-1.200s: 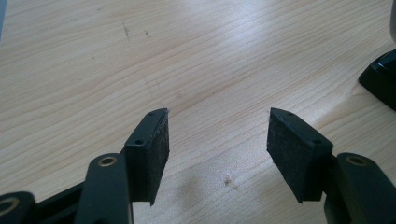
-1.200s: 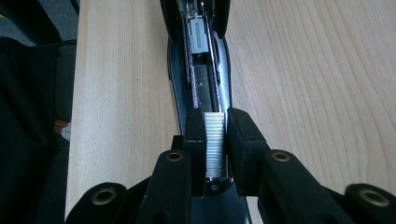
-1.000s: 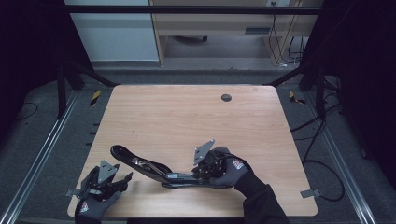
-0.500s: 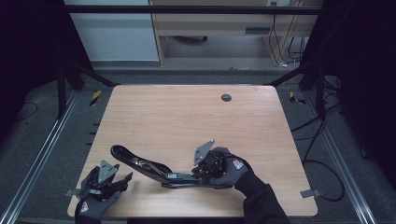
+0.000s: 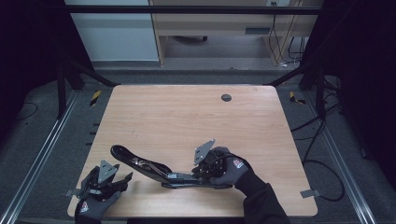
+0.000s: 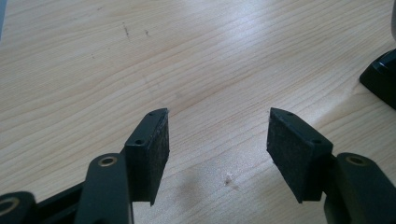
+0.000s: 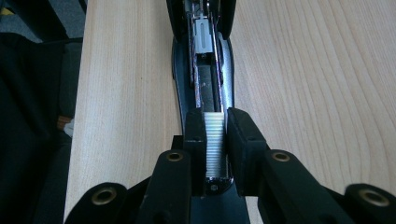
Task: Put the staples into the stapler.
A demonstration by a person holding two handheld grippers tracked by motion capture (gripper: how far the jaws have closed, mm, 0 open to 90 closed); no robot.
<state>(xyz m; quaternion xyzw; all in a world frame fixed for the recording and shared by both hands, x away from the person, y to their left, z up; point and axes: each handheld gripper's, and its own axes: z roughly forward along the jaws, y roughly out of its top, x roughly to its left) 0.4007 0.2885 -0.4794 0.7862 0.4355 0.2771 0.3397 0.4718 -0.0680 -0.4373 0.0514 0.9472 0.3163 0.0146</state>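
Note:
A black stapler [image 5: 144, 166] lies swung open on the wooden table [image 5: 187, 116] near the front edge, its top arm reaching up and to the left. Over its rear end my right gripper [image 5: 194, 173] is shut on a silver strip of staples [image 7: 215, 140], which sits at the near end of the stapler's open channel [image 7: 205, 79]. My left gripper [image 5: 122, 181] rests at the front left corner, just left of the stapler and apart from it. Its jaws stand open over bare wood [image 6: 217, 140], and a black corner of the stapler [image 6: 380, 77] shows at the right edge.
A round dark cable grommet [image 5: 226, 97] is set into the table's far side. Metal rails [image 5: 42, 149] run along both sides of the table. Cables [image 5: 322, 154] lie on the floor to the right, and a cabinet [image 5: 215, 23] stands behind.

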